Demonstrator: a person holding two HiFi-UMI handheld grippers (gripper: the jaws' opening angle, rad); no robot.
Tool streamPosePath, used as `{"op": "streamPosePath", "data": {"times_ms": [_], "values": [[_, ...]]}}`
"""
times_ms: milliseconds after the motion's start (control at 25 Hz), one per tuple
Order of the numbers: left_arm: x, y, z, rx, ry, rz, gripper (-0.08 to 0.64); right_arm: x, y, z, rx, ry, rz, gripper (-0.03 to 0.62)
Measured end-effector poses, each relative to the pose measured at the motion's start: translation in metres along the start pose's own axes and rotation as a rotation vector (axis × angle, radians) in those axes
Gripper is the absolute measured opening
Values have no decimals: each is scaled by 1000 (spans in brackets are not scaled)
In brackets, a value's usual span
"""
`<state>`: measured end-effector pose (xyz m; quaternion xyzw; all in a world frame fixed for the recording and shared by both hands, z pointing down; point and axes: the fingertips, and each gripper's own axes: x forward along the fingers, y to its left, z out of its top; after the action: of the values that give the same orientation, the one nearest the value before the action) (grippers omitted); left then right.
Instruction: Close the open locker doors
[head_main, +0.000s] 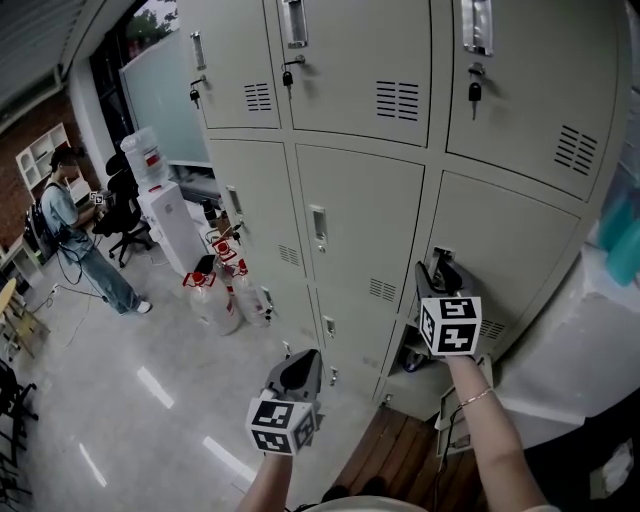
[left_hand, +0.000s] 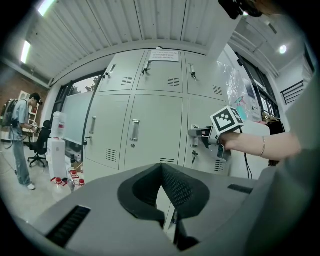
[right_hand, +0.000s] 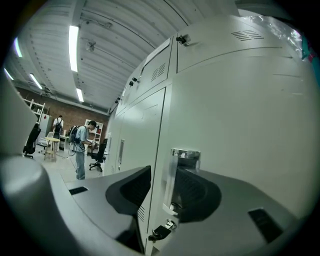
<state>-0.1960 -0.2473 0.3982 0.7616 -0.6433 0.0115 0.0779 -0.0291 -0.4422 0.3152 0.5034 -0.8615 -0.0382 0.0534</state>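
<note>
A bank of grey lockers fills the head view. My right gripper is at the left edge of the middle-right door, which stands slightly out from its frame. In the right gripper view its jaws stand open astride the door's metal handle, with a gap on the left side; a key hangs below. A dark open compartment shows under that door. My left gripper hangs lower, in front of the middle column, shut and empty.
A water dispenser and red-capped bottles stand on the floor left of the lockers. A person and an office chair are further left. Keys hang from the upper doors. Wooden flooring lies underfoot.
</note>
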Motion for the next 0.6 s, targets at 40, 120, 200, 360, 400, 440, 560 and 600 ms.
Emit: {"op": "streamPosePath", "data": {"times_ms": [40, 120, 200, 360, 400, 440, 560, 600], "values": [[-1, -1, -1, -1, 1, -5, 20, -6, 2, 1, -5, -5, 1, 146], [-3, -2, -2, -6, -2, -17, 20, -19, 5, 4, -5, -15, 9, 146], [-3, -4, -3, -18, -6, -31, 20, -32, 7, 5, 2, -19, 18, 146], [0, -18, -5, -25, -6, -83, 20, -69, 5, 1, 28, -23, 13, 142], [2, -23, -6, -24, -5, -100, 20, -80, 3, 0, 37, -24, 8, 140], [3, -28, -7, -22, -2, -117, 21, -91, 2, -2, 47, -25, 2, 140], [8, -46, -8, -15, 3, -175, 20, -128, -7, -8, 76, -26, -26, 130], [10, -53, -8, -10, 3, -196, 20, -140, -11, -11, 84, -24, -38, 129]]}}
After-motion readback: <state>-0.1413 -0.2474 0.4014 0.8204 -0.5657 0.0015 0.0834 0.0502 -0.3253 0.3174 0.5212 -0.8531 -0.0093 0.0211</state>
